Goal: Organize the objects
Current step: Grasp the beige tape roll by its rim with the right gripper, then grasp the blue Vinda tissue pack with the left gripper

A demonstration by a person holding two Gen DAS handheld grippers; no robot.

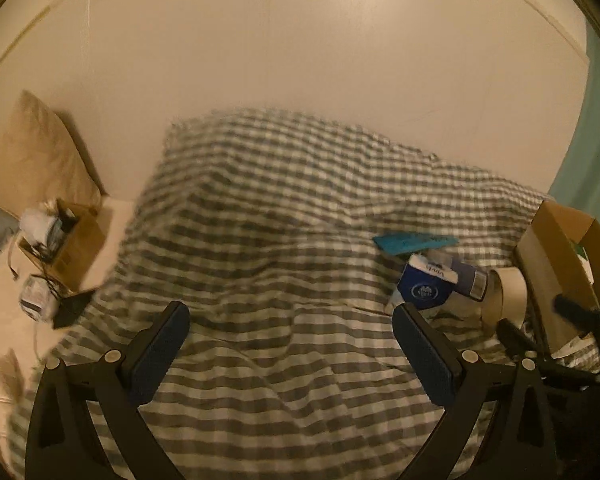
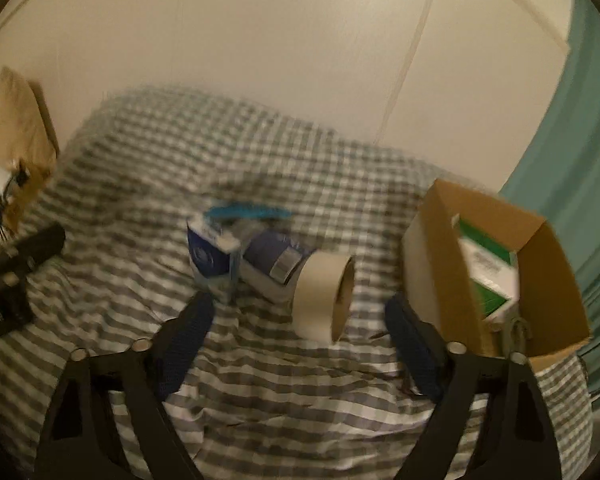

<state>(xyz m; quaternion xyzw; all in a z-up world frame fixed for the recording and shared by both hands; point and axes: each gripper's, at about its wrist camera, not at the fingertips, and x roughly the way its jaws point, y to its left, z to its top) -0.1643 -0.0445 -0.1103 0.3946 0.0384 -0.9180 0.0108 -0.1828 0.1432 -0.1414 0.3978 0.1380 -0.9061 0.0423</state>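
Note:
A roll of tape [image 2: 324, 296] stands on edge on the grey checked bedcover [image 2: 260, 380], just ahead of my right gripper [image 2: 298, 312], whose jaws stand open around empty air short of it. Behind the roll lie a blue-and-white carton [image 2: 210, 256], a dark blue packet [image 2: 276, 264] and a flat teal item [image 2: 248, 212]. An open cardboard box [image 2: 440, 256] holding a green-and-white box [image 2: 488, 272] sits at the right. My left gripper [image 1: 290, 316] is open over bare bedcover [image 1: 260, 240]; the blue carton [image 1: 424, 284], the roll of tape [image 1: 508, 292] and the cardboard box [image 1: 548, 264] lie to its right.
A second cardboard box [image 1: 66, 248] with cables and white items sits on the floor at the left, beside a beige cushion [image 1: 40, 152]. A white wall [image 1: 300, 40] runs behind the bed. A teal curtain [image 2: 572, 152] hangs at the right.

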